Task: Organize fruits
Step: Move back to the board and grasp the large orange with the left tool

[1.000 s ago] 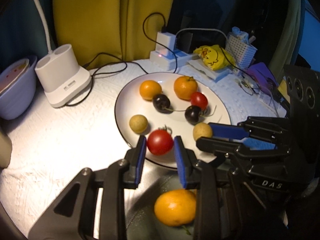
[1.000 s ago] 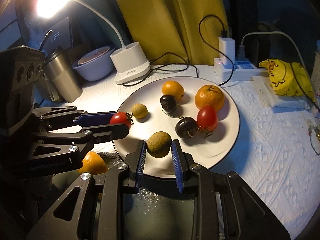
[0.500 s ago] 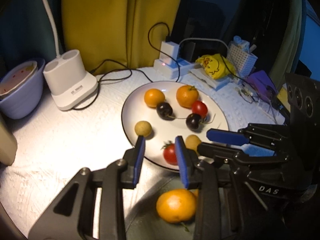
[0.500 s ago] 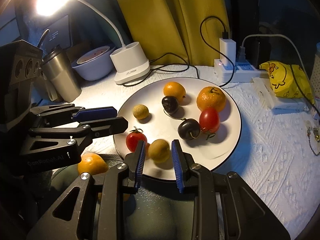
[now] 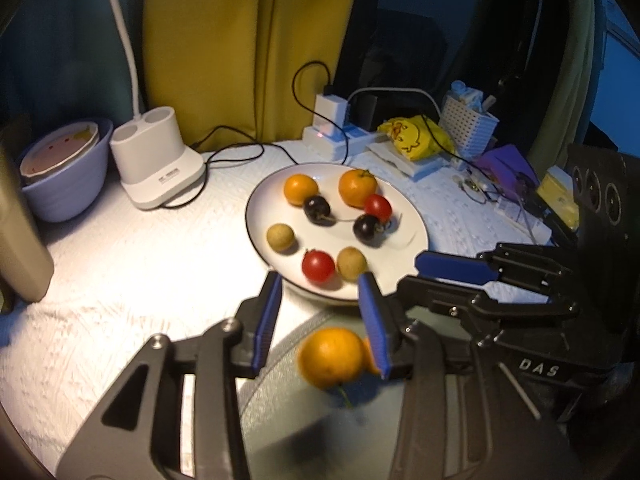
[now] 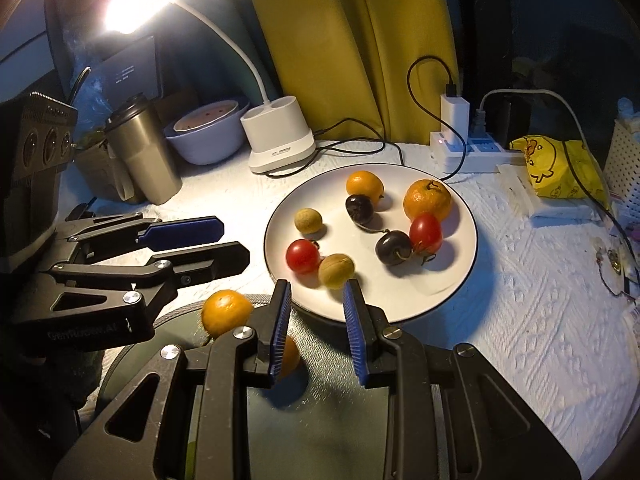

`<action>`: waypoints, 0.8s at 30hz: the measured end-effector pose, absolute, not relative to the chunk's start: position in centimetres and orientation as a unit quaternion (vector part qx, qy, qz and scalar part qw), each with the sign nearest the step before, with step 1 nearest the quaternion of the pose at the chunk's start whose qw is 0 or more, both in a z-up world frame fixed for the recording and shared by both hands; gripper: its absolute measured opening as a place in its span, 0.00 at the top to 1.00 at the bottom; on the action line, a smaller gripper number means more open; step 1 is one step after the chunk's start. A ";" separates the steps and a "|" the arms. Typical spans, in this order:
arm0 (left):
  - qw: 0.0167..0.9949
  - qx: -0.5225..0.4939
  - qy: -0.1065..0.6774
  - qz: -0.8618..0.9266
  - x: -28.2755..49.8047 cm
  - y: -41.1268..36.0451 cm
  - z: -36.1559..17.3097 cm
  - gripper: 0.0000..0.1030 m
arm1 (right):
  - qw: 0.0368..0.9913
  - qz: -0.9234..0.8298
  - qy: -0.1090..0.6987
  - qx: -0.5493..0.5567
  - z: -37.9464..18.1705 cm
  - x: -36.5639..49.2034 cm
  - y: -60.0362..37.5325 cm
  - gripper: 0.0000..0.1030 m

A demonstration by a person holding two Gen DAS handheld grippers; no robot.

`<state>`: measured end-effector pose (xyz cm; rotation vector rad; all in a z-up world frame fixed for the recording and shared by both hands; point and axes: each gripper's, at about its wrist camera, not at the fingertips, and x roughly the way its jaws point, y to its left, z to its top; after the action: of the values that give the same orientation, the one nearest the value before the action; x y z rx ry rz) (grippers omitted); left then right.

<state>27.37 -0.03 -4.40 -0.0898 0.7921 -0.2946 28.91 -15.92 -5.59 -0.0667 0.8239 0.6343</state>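
Through my left wrist camera, my left gripper (image 5: pixel 320 316) is spread wide with nothing between its blue pads. It hangs at the near rim of the white plate (image 5: pixel 412 216), over a dark grey-green dish (image 5: pixel 288 420) where an orange (image 5: pixel 331 357) already lies. Just ahead on the plate sit a red tomato (image 5: pixel 318 265) and, touching or nearly touching it, a tan longan (image 5: pixel 351 263). Farther back are another longan (image 5: pixel 281 237), two dark cherries (image 5: pixel 317 207) on stems, a second tomato and two more oranges. The tomato looks light, smooth and thin-skinned, so I judge it slippery and easy to bruise; I would close on its widest part, gently, clear of the stem.

Through my right wrist camera, my right gripper (image 6: pixel 316 300) is also parted and empty, just short of the plate's near edge (image 6: pixel 468 216). The longan (image 6: pixel 336 271) lies straight ahead, beside the tomato (image 6: pixel 303 256). Its shell seems firm and dry, so it should take a firmer squeeze, but it is round and may roll; I would grip across its middle. My left gripper (image 6: pixel 234 244) shows at the left, fingers apart. Two oranges (image 6: pixel 226 312) rest in the dish below, one half hidden behind my finger.
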 end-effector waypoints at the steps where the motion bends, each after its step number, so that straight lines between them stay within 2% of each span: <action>1: 0.911 -0.044 0.384 -0.142 27.0 0.0 -4.4 0.60 | 0.868 0.303 0.393 -0.031 -5.6 28.7 -16.0 0.72; 24: 0.903 -0.027 0.412 -0.120 25.4 -1.4 -7.0 0.58 | 0.864 0.297 0.407 -0.012 -6.9 26.1 -18.1 0.72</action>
<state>25.44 -1.43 -7.01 -0.0558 0.8526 -0.2475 26.12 -18.06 -6.94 -0.0252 0.8523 0.6218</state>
